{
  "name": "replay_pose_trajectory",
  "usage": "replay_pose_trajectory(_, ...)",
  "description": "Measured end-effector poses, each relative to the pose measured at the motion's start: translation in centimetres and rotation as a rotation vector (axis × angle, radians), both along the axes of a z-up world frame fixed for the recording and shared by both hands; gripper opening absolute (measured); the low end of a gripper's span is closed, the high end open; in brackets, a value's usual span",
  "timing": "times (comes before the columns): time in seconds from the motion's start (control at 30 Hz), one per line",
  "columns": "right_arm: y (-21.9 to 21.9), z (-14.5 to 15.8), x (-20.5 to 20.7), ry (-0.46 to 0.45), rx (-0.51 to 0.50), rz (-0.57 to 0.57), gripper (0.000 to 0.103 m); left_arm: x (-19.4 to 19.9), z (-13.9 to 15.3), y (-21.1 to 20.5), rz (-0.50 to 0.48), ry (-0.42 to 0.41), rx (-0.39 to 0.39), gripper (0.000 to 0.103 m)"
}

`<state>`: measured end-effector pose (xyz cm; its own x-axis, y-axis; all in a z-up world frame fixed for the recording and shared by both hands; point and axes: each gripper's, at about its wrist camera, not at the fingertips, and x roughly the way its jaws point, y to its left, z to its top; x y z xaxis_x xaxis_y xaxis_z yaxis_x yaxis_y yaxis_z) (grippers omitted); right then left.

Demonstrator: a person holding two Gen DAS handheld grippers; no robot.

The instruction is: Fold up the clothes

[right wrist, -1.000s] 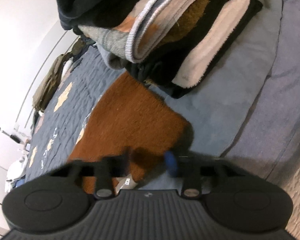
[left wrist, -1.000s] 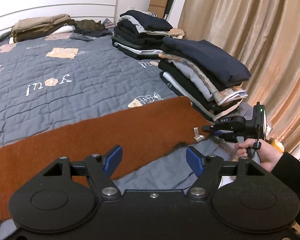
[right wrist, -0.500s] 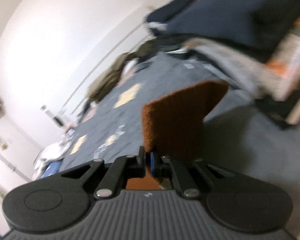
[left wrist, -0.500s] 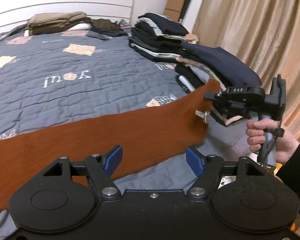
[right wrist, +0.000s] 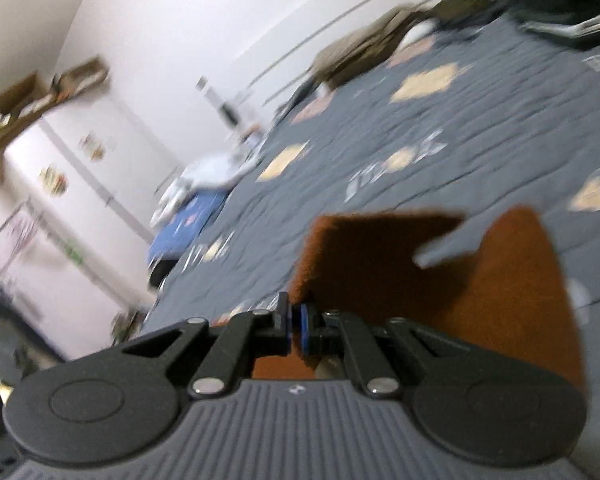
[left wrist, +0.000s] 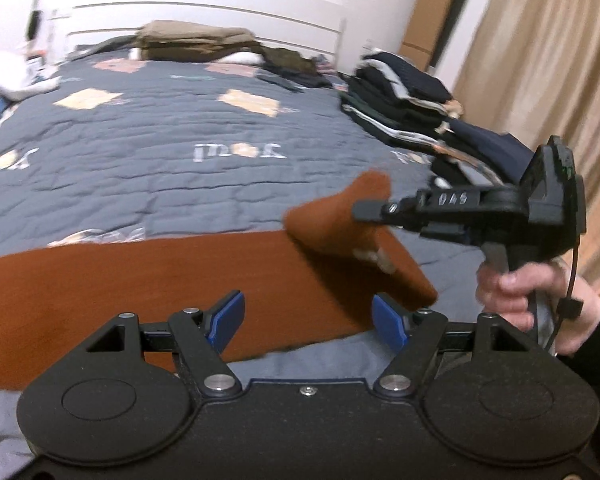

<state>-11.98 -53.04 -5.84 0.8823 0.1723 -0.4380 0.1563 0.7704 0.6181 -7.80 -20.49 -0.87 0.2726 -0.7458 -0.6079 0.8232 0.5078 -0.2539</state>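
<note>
We see a rust-brown fuzzy garment [left wrist: 140,280] that lies flat across the grey quilted bed [left wrist: 180,128]. Its corner is lifted and folded over, pinched in our right hand-held gripper [right wrist: 294,326], which is closed on it. Our left hand-held gripper [left wrist: 308,316] stands wide and holds nothing, above the cloth's near edge.

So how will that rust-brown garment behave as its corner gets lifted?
Probably floppy: the rust-brown garment bends over where the right gripper pinches its corner. Its fuzzy nap suggests little slipping. The rest lies flat on the quilt, so it will likely drag.
</note>
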Motion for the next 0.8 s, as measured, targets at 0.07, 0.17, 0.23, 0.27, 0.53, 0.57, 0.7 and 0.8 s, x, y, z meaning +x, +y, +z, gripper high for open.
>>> replay_pose_trajectory(0.07, 2.4, -0.4, 1.4, 0.022, -0.009, 0.061, 0.004, 1.0, -0.1, 1.4, 0.031, 0.008, -0.001, 0.070)
replay_pose_trajectory(0.17, 6.3, -1.0, 3.1, 0.057, -0.017, 0.148, 0.004, 2.2, -0.5, 3.4, 0.073, 0.024, -0.001, 0.070)
replay_pose_trajectory(0.23, 8.2, -1.8, 4.1, 0.089, -0.017, 0.197, 0.004, 3.0, -0.9, 4.5, 0.099, 0.037, 0.003, 0.070)
replay_pose_trajectory(0.27, 9.0, -2.4, 4.5, 0.112, -0.024, 0.217, 0.005, 3.4, -1.2, 4.9, 0.110, 0.044, 0.005, 0.071)
replay_pose_trajectory(0.53, 10.6, -4.7, 2.8, 0.137, 0.023, 0.181, 0.014, 5.6, -4.0, 5.6, 0.134, 0.130, -0.005, 0.071)
replay_pose_trajectory(0.57, 10.4, -4.6, 2.3, 0.122, 0.040, 0.165, 0.019, 5.8, -4.4, 5.4, 0.133, 0.144, -0.010, 0.071)
replay_pose_trajectory(0.7, 8.6, -2.9, 0.2, 0.057, 0.029, 0.078, 0.034, 6.8, -5.9, 4.4, 0.134, 0.187, -0.029, 0.071)
replay_pose_trajectory(0.8, 6.6, -1.8, -0.4, 0.030, -0.031, 0.010, 0.039, 7.6, -7.2, 3.6, 0.144, 0.216, -0.030, 0.071)
